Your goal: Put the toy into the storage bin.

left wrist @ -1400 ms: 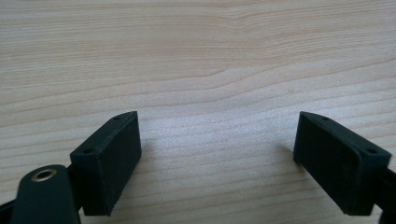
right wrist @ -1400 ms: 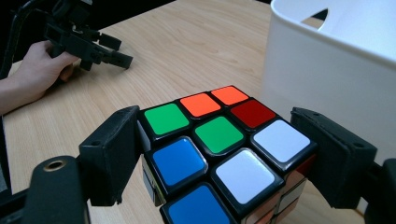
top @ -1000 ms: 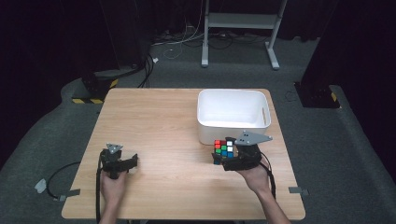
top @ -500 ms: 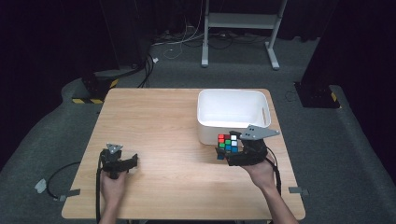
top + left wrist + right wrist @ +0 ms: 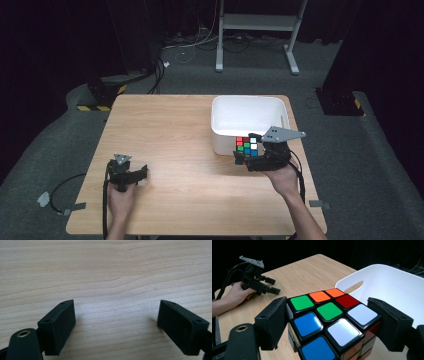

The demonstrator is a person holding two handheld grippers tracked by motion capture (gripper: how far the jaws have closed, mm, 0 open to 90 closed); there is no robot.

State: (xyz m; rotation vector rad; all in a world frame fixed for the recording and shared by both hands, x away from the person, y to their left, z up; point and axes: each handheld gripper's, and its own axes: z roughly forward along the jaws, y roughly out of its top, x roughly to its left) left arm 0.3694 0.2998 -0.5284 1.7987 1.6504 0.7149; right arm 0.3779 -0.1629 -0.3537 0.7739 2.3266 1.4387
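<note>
Two of my right fingers [image 5: 329,327] squeeze the colourful cube [image 5: 329,322] at the frame's lower right beside the white bin [image 5: 247,116], while my left fingers [image 5: 117,327] sit wide open over the counter [image 5: 175,130].

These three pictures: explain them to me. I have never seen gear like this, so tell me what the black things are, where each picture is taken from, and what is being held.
A person sits at a wooden table with a hand-held two-jaw clamp, called a gripper, in each hand. The high view looks down on the whole table from above. The other two pictures come from small cameras riding on the grippers, looking along their black jaws.

The left gripper rests low over bare wood, its jaws open with nothing between them. The right gripper has its jaws closed on a puzzle cube with coloured squares, held beside a white bin at the table's far right. In the right gripper view you can also see the other hand and its gripper farther off.
</note>
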